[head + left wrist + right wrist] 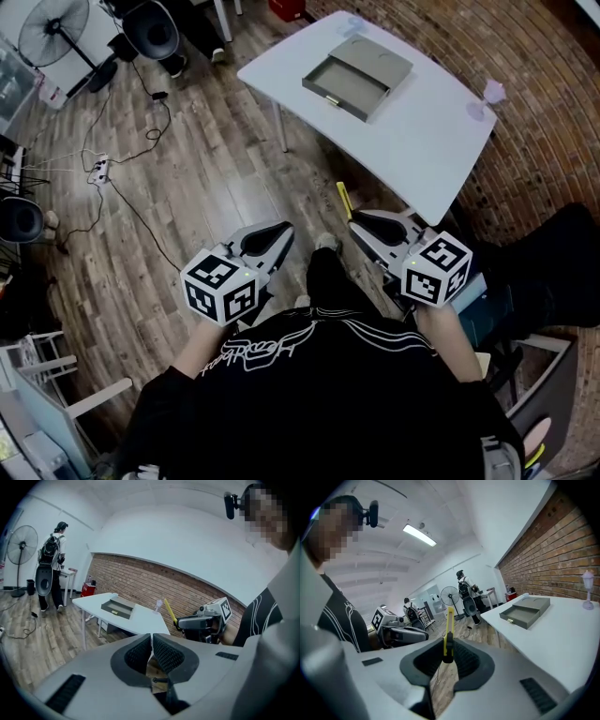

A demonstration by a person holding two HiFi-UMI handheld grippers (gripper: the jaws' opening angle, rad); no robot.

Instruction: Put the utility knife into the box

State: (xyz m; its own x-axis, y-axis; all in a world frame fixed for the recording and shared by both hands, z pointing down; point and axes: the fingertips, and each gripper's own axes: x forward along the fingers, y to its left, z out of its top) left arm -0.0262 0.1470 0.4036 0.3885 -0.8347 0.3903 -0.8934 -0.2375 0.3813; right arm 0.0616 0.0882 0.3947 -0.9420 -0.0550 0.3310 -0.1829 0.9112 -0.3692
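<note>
Pick-up done, by the look of it: utility knife (449,620) gripped in the right gripper (448,651), with jaws drawn narrow and pressed on its dark lower end, yellow handle sticking out forward past the tips. Held in the air, off the worktop (422,150), just short of its near corner and above the wooden floor (187,187). Not yet at the box (354,77), which lies open and grey by the far edge of the worktop, well apart from the knife. No sign of the knife's yellow inside it. Left gripper (277,236) held alongside, close to the body, with jaws brought together on nothing.

Left to do, judging from this: reach across the worktop, bring the knife over the open box, lower it in lengthwise, and let go. About a third of the way along, then, with the carry and the placing both ahead. Worth watching the tilt of the handle against the box's rim. Also the small lamp-like ornament (486,94) near the far right edge, though it seems well clear of the route.
</note>
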